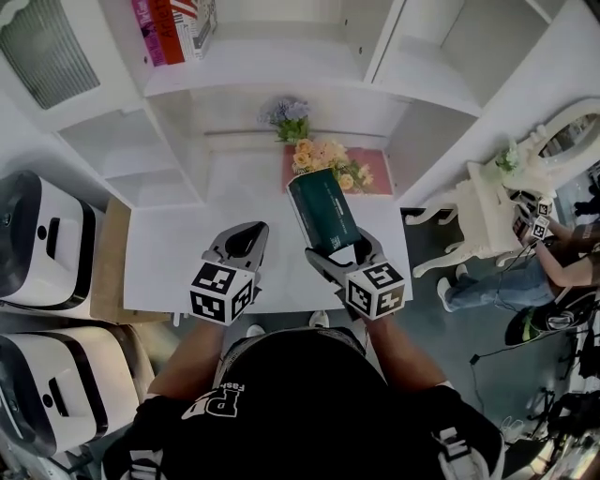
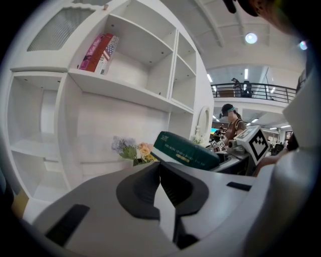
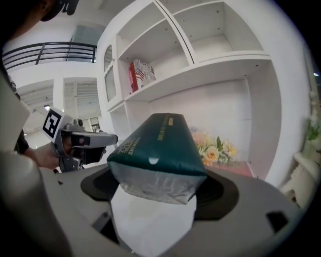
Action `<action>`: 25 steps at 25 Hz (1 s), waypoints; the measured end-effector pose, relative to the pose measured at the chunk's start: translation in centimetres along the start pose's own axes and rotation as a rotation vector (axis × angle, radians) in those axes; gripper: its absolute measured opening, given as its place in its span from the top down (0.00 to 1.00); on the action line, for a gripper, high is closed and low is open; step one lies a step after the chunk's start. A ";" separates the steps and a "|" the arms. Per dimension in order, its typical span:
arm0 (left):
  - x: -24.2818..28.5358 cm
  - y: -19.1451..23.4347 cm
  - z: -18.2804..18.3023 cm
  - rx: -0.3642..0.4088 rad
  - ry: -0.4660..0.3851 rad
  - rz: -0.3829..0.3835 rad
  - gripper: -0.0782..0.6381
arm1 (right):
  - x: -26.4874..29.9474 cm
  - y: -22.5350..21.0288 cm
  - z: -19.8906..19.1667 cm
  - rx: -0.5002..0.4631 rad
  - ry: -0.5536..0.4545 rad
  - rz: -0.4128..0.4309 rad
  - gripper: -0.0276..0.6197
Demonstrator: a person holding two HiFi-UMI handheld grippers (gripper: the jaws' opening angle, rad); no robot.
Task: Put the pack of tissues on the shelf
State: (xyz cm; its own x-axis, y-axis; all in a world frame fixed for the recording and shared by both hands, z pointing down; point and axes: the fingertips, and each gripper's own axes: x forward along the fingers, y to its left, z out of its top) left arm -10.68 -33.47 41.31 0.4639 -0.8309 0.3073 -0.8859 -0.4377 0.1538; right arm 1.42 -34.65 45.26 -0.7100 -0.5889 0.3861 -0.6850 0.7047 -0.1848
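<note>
Pack of tissues (image 1: 323,208): clamped at its near end in my right gripper (image 1: 339,251) fingers, held over the table (image 1: 178,253), long axis pointing ahead toward the shelf (image 1: 253,80) above. My left gripper (image 1: 242,242): fingers pressed together, empty, just beside.

We report limits of view only.
- Head view: near end of pack (image 1: 323,211) hidden between jaws of right gripper (image 1: 343,255); print on pack too small to read.
- Flowers (image 1: 328,161) partly hidden behind pack's far end.
- Books (image 1: 173,28) cut off by top edge; titles unreadable.
- Two white machines (image 1: 42,239) cut off by left edge; we cannot tell type.
- Person (image 1: 553,258) cut off by right edge.
- Right gripper view: pack covers jaw tips; we cannot see contact faces.
- Left gripper view: pack's right end hidden behind right gripper.
</note>
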 end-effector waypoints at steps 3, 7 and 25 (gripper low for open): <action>-0.2 0.4 1.4 0.008 -0.026 0.006 0.87 | -0.4 -0.3 2.8 -0.018 -0.046 -0.010 0.26; -0.8 0.8 3.9 0.027 -0.076 0.010 0.87 | -0.9 -0.3 6.9 -0.043 -0.114 -0.017 0.26; -3.4 1.2 9.9 0.108 -0.192 0.007 0.87 | -1.5 2.1 23.3 -0.243 -0.303 -0.030 0.26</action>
State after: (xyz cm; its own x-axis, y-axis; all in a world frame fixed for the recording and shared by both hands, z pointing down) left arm -13.27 -34.52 31.17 0.4596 -0.8796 0.1223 -0.8880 -0.4573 0.0479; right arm -2.72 -41.47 23.24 -0.7309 -0.6755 0.0967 -0.6736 0.7369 0.0566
